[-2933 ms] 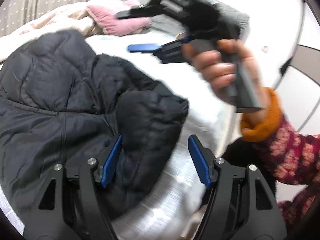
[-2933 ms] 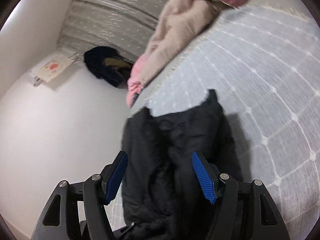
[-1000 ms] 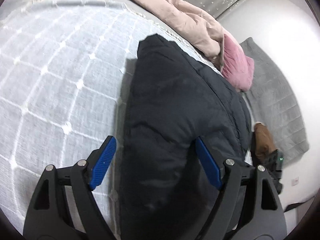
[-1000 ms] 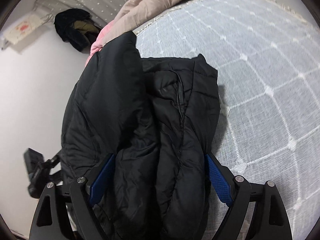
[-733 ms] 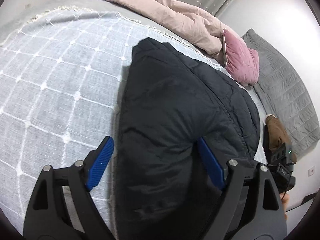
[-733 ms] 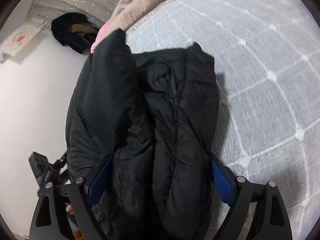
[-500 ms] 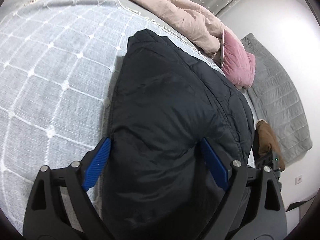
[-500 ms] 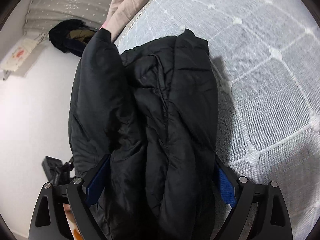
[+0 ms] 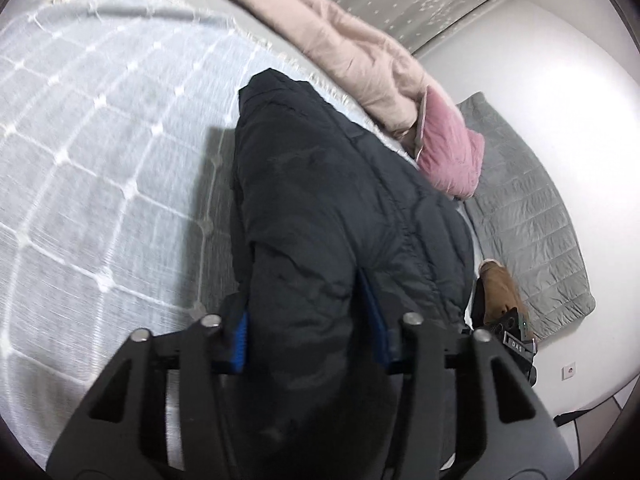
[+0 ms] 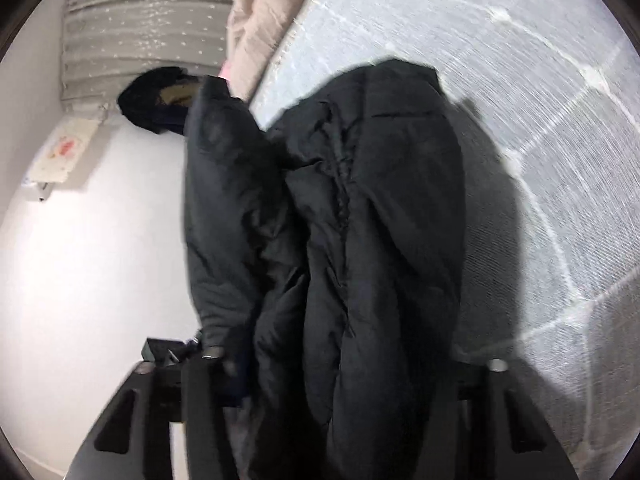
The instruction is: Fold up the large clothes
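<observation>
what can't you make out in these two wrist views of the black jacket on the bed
- Right wrist view: the right gripper fingers are buried in the black jacket, so their pads are hidden.
- Left wrist view: the jacket's near end runs off the bottom edge behind the left gripper.
- Left wrist view: the brown thing on the floor is partly hidden by the jacket, unidentifiable.

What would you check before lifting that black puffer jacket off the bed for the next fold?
1. Left gripper closed on the black puffer jacket: ok, its jaws have just been closing and the blue pads press the padding.
2. Right gripper closed on the jacket: cannot tell, its pads are buried in fabric, though its jaws have just been closing too.
3. Jacket lying on the grey bedspread: ok.
4. Pink cushion apart from the jacket: cannot tell.
</observation>
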The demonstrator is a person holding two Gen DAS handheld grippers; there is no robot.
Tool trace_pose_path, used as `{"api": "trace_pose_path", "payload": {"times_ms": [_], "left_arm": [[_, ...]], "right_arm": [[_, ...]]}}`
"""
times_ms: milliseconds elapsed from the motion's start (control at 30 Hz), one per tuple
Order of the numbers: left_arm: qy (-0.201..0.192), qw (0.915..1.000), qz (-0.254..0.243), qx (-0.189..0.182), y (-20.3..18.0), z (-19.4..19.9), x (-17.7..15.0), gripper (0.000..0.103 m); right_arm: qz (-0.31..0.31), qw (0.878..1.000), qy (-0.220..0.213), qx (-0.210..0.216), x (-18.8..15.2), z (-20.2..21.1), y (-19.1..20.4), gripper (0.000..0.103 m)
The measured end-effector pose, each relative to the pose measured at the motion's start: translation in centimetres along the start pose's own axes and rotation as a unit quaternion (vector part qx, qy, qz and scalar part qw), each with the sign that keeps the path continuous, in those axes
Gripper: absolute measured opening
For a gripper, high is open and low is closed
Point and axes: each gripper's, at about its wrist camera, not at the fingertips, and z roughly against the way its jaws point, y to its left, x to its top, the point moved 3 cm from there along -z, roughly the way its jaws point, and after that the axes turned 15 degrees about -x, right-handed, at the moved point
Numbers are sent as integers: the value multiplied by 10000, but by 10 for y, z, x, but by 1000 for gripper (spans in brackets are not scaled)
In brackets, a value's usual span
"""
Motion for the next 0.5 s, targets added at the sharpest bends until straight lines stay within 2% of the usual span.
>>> {"api": "trace_pose_path", "payload": {"times_ms": [100,300,400,500], "left_arm": [[-108,9999,-48,-7,4,19,3,40],[-468,9989,15,41,24,76,11,36],[-762,9969,-14,189,34,111,14,36],[-1221,9918,11,389,52,155,19,36]], "right_arm": [[292,9993,-131,174,-7,4,18,33],[1204,9912,-242,496,-25,-10,78,32],[1627,9838,-198,732,-33,-31,112,32],[2077,9741,-123,885,-42,-54,148,32]]}}
